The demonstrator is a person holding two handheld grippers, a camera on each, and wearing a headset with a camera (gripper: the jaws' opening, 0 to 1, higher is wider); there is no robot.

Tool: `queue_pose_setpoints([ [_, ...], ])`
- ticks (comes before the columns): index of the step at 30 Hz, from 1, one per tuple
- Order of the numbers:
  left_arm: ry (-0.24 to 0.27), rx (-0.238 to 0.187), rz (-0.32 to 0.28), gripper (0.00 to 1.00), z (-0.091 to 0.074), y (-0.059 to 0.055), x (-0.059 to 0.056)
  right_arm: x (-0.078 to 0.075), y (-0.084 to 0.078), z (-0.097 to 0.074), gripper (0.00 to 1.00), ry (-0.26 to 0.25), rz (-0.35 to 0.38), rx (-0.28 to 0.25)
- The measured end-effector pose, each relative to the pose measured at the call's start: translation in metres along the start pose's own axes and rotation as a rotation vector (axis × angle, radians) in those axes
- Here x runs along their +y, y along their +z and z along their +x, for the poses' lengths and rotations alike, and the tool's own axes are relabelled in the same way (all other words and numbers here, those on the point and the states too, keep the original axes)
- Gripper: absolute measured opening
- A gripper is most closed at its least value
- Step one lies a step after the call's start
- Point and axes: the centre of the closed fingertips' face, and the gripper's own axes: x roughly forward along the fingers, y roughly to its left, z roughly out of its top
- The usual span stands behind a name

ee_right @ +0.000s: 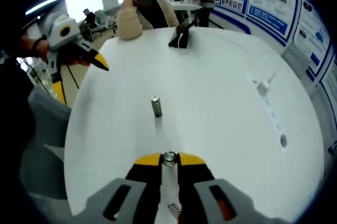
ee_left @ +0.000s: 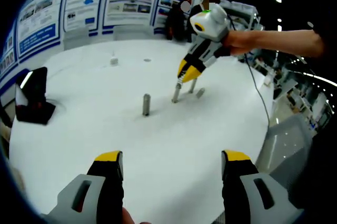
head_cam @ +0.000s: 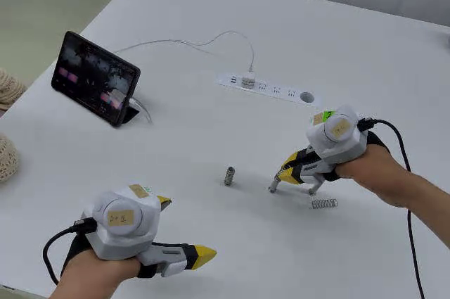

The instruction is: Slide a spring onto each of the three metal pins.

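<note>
Nothing here can be read for sure. The wall posters (ee_left: 84,5) at eleven o'clock in the left gripper view have print too tiny to read. The yellow sticker (head_cam: 120,217) on the left gripper (head_cam: 187,227) and the one on the right gripper (head_cam: 283,174) have blurry marks.

pin (ee_right: 169,156): rear end and spring (ee_right: 171,209) cut off at frame bottom, behind my right gripper's (ee_right: 168,162) tips
tablet screen (head_cam: 95,77): far ahead, unreadable

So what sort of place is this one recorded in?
Probably a lab or showroom-style office: blue-framed display posters on the wall, a big white worktable, and a tablet and power strip on it.
</note>
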Motion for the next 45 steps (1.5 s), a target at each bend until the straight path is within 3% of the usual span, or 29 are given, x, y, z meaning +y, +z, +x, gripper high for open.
queue_pose_setpoints([
  [39,0.011,0.031,0.012,0.76,-0.004,-0.01,0.001,0.002,-0.022,0.038,0.13,0.025,-0.042,0.083],
  [45,0.013,0.028,0.01,0.76,-0.004,-0.009,0.003,0.002,-0.022,0.04,0.13,0.023,-0.02,0.071],
])
